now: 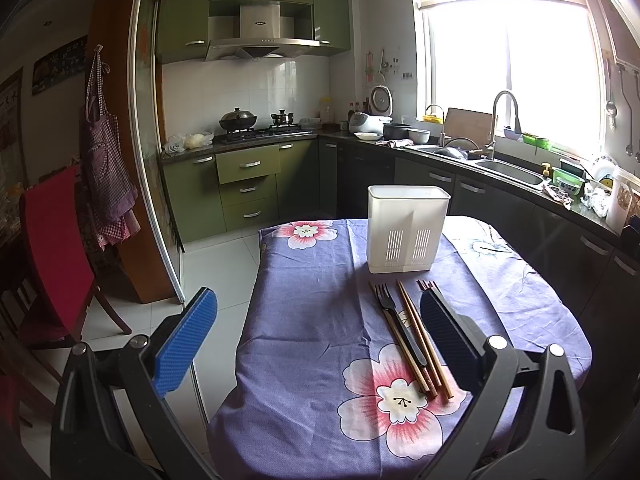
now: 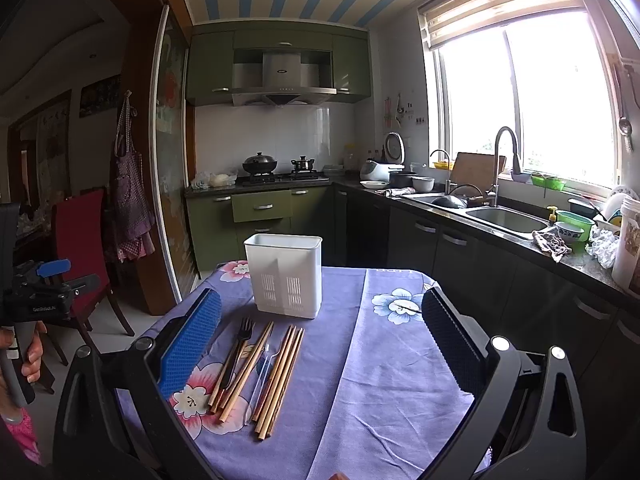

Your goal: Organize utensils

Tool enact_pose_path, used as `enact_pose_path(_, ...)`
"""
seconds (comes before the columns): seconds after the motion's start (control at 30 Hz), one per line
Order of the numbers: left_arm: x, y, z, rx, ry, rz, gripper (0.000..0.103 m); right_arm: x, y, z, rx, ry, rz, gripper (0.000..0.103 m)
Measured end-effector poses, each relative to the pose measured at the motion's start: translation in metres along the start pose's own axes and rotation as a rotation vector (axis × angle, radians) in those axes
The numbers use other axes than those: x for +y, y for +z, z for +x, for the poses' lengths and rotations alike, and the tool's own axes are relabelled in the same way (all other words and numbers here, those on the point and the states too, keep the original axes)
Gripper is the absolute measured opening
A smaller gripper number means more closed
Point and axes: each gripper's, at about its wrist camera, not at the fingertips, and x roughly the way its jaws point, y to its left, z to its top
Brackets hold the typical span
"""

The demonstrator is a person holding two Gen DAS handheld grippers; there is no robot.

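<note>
Claws (image 1: 320,344) (image 2: 320,344) agape above tablecloth (image 2: 360,400)

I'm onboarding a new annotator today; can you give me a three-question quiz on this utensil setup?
1. True or false: the black fork already stands inside the white caddy.
2. What lies beside the fork on the floral tablecloth? A) spoons B) wooden chopsticks C) knives
3. How do the jaws of the right gripper and left gripper stand?

Key: 1. False, it lies flat on the cloth in front of the caddy. 2. B. 3. Both are open, holding nothing.
</note>
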Motion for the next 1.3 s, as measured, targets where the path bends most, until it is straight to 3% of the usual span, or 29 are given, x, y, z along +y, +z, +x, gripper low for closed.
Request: enact_pose_path(1.3, 0.0009, 0.0008, 0.0008, 0.017, 0.0, 0.002, 0.097, -0.0011, 0.005, 0.0019, 0.018, -0.001, 0.014, 0.099)
